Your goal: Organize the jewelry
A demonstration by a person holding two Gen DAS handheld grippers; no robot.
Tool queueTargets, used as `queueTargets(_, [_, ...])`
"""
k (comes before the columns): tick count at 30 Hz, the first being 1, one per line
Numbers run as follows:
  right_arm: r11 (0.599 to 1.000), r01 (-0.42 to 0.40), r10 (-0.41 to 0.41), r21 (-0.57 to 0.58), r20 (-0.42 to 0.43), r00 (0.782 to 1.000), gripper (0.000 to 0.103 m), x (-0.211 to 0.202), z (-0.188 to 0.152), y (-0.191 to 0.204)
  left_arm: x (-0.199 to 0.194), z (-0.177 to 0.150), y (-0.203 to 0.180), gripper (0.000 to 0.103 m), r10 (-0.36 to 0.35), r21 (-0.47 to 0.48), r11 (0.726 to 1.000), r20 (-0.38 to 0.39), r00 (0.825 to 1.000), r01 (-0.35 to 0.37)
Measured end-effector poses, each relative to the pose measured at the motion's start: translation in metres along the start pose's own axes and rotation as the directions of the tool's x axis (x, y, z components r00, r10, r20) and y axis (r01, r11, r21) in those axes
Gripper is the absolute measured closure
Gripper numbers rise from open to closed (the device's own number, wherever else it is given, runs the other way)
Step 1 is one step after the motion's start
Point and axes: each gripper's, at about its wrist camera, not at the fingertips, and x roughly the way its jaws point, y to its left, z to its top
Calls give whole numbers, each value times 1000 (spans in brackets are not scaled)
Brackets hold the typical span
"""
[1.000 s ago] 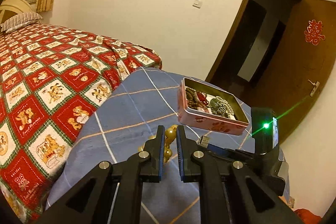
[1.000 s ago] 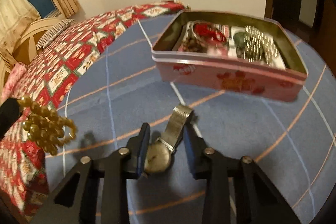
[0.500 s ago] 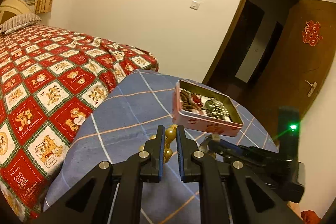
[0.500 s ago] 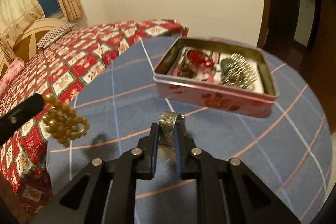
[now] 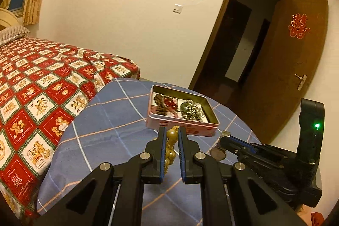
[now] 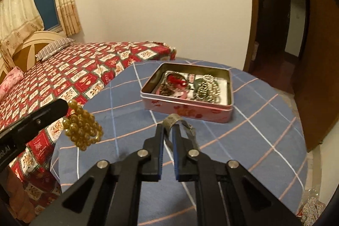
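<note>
An open pink tin [image 5: 180, 127] [image 6: 186, 107] with several pieces of jewelry inside stands on the round table covered in blue checked cloth [image 5: 110, 120]. My left gripper [image 5: 170, 132] is shut on a yellow bead bracelet [image 5: 170, 147] and holds it in the air in front of the tin; the beads also show in the right wrist view [image 6: 82, 127]. My right gripper [image 6: 168, 128] is shut on the mesh strap of a wristwatch [image 6: 172, 120], lifted above the cloth; its dial hangs below the right gripper in the left wrist view [image 5: 218, 154].
A bed with a red patterned quilt [image 5: 31, 88] [image 6: 74, 75] lies to the left of the table. A brown door [image 5: 292, 69] stands open at the right. The table edge [image 6: 305, 158] drops off at the right.
Both grippers have lifted and pulled back from the tin. The right gripper shut on the watch strap and raised the watch off the cloth. The left still holds the beads.
</note>
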Motion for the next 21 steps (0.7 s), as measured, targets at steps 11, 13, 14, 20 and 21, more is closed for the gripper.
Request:
queueTargets(11, [1000,26,-27,16,73,997,95,-30,0,-11,0,1,-20,93,-30,32,999,1,1000,30])
queueTargets(13, [1000,25,-27,17,83,996,95,-33,2,-12,1,1,-23,93,-34,39,999,2,999,34])
queueTargets(14, [1000,24,-26,18,84,996,95,-33,2,-14,1,1,-24,93,-34,41,999,2,999,34])
queueTargets(20, [996,48,-52,73,56,997,94,-26,-7,-42,1,0,-21,93,-28,38,999,0,1000,28])
queueTargets(21, [994,53,-56,96,33,998,92,-21,-13,-52,1,0,-20,93,-26,37,999,0,1000,26])
